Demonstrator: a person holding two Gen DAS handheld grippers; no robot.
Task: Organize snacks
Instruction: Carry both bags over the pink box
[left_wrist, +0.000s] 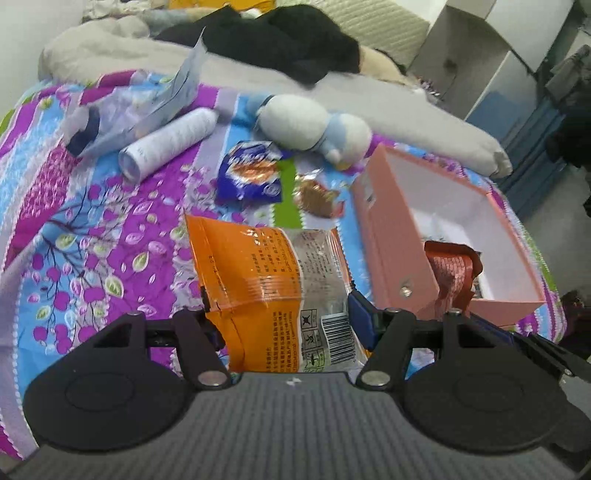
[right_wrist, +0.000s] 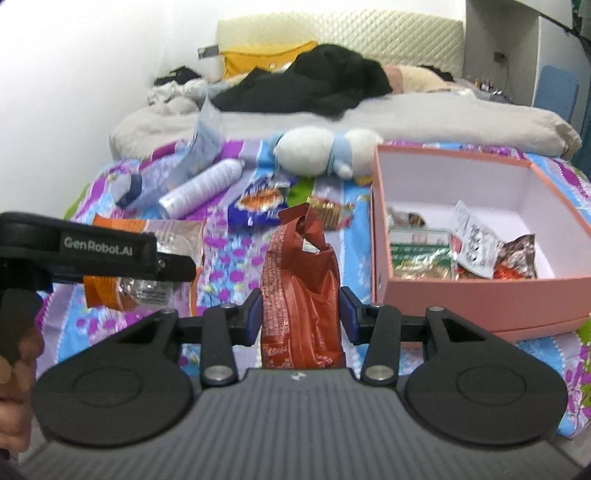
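My left gripper (left_wrist: 284, 317) is shut on an orange snack packet (left_wrist: 266, 273) and holds it above the flowered bedspread, left of the pink box (left_wrist: 391, 236). My right gripper (right_wrist: 301, 314) is shut on a red-brown snack packet (right_wrist: 299, 288), held upright left of the pink box (right_wrist: 461, 291); that packet also shows in the left wrist view (left_wrist: 452, 269) by the box's corner. The box holds several snack packets (right_wrist: 424, 254). A blue snack packet (left_wrist: 249, 171) and a small clear-wrapped snack (left_wrist: 317, 195) lie on the bedspread beyond the grippers.
A white and blue plush toy (left_wrist: 314, 123), a white cylinder bottle (left_wrist: 168, 144) and crumpled clear plastic (left_wrist: 147, 103) lie further back on the bedspread. A grey blanket (left_wrist: 406, 110) and black clothing (left_wrist: 295, 48) are behind. The left gripper's body (right_wrist: 92, 247) shows at left in the right wrist view.
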